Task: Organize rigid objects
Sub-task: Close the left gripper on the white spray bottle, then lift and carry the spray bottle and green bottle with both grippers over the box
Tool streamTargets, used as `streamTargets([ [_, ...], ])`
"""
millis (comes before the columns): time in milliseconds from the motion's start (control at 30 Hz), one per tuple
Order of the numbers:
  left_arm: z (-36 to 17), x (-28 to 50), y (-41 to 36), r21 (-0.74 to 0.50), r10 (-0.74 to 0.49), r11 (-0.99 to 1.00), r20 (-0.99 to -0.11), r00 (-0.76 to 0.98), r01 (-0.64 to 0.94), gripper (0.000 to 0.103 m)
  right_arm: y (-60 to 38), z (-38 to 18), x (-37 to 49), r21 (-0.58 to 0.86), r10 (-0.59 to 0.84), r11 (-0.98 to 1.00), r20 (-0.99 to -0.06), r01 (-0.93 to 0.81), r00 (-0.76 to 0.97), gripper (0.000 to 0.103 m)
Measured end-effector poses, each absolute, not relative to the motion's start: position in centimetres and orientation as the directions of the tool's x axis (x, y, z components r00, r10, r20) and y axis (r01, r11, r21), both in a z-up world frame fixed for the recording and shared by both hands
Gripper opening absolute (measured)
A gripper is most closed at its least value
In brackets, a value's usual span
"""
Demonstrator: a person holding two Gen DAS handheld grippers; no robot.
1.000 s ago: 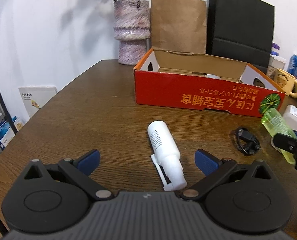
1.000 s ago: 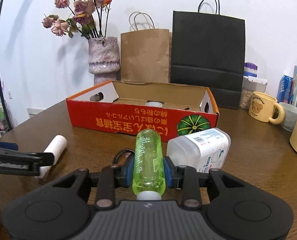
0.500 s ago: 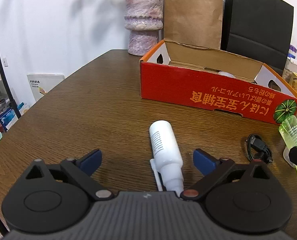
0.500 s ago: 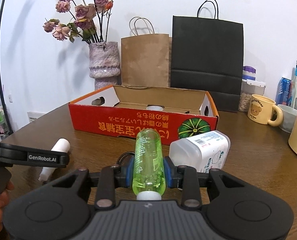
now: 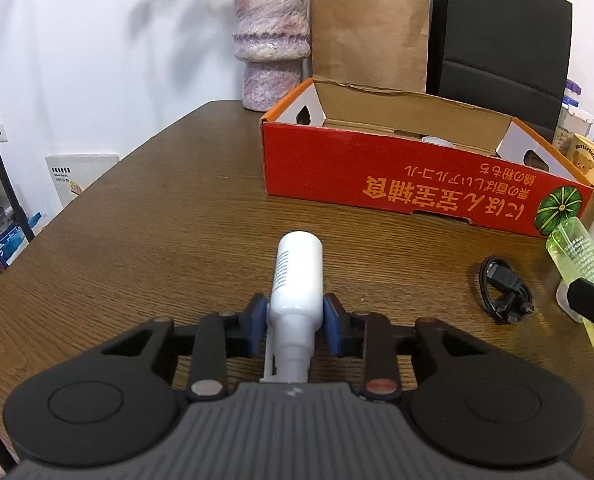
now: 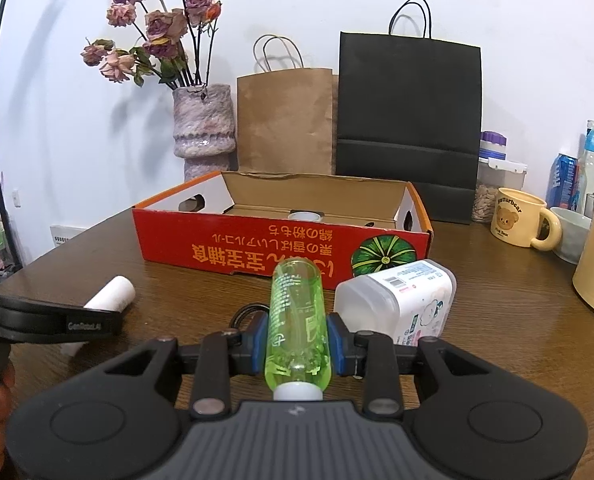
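My left gripper (image 5: 296,322) jaws have just been closing and now pinch the white spray bottle (image 5: 297,280) lying on the desk (image 5: 157,220). My right gripper (image 6: 297,340) clamps the green bottle (image 6: 297,316), both aimed at the red cardboard box (image 5: 417,184), presumably their destination.

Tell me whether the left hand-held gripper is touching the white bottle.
Touching. In the left wrist view the left hand-held gripper, whose jaws have just been closing, presses both blue pads against the sides of the white bottle.

White spray bottle (image 5: 297,276), green bottle (image 6: 297,316) — both between fingers
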State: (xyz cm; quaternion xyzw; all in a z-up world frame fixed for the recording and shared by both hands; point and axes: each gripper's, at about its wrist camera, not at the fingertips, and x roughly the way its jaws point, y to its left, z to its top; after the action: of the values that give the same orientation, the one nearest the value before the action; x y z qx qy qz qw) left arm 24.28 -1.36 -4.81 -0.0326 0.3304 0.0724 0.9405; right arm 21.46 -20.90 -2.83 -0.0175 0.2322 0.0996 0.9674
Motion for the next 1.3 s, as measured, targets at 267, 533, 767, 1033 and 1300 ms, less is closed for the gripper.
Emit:
streamTargets([
  [267,-4.6,24.1,-1.2,-0.02,0.112,0.987,-0.623,0.774,-0.159,0.031,-20.8,-2.8,21.3,0.011,0.18,0.98,-0.446,-0.197,0.876,0.03],
  [533,-4.1,23.4,-1.5,-0.016,0.106,0.99,-0.591,0.8,-0.142,0.028,-20.8,-2.7,21.2,0.01,0.18,0.981,-0.443,-0.196,0.878,0.03],
  [767,-3.6,22.7,-1.8,-0.017,0.095,0.992,-0.566,0.819,-0.127,0.028,-20.6,-2.7,21.0,0.011,0.182,0.98,-0.44,-0.197,0.879,0.03],
  [1033,-2.9,21.8,-2.1,-0.024,0.079,0.994,-0.538,0.839,-0.109,0.028,-20.4,-2.5,20.7,0.013,0.184,0.98,-0.437,-0.199,0.881,0.03],
  [1300,-2.0,20.9,-2.5,-0.021,0.064,0.996,-0.5,0.864,-0.086,0.028,-20.1,-2.2,20.2,0.015,0.183,0.981,-0.426,-0.195,0.886,0.03],
])
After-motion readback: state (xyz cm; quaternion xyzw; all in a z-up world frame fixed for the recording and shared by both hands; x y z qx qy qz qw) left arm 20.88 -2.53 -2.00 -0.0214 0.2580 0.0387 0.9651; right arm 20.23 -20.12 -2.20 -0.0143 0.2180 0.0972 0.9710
